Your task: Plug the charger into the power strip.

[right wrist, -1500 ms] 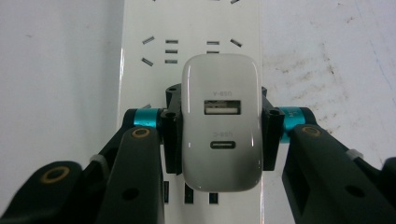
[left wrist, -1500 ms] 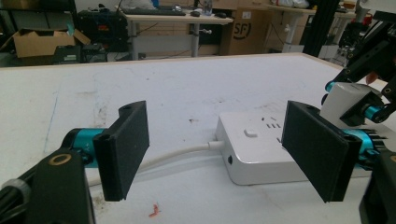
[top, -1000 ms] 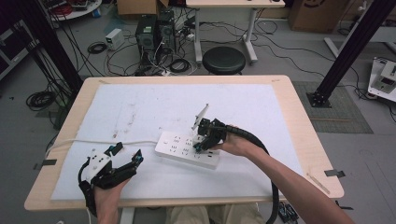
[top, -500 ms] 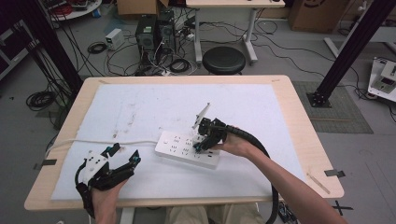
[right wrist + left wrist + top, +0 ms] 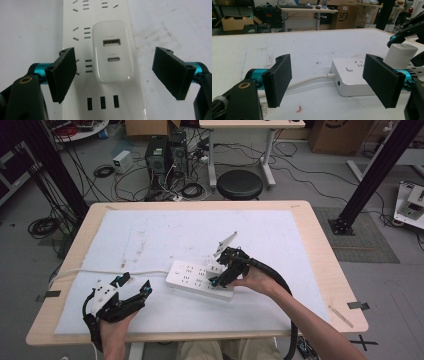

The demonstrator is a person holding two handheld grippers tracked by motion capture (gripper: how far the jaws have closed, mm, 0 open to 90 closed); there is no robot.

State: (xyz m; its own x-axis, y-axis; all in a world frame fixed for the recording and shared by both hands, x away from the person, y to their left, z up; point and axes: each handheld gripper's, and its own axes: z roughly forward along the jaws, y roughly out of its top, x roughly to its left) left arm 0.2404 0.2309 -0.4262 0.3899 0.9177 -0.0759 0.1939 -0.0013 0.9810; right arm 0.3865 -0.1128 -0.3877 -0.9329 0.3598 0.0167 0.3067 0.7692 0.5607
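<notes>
Right hand-held gripper [image 5: 113, 75] has just opened off the charger [image 5: 113, 52].

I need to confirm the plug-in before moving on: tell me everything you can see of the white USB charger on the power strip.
The USB charger is a small white, glossy plastic block with rounded corners. Its face carries two ports, a USB-A above a smaller oval one. It stands upright, plugged into the white power strip near the end away from the strip's cord. The right gripper straddles it, its jaws having just been opening, pads clear of both sides. Nothing else touches it.
</notes>
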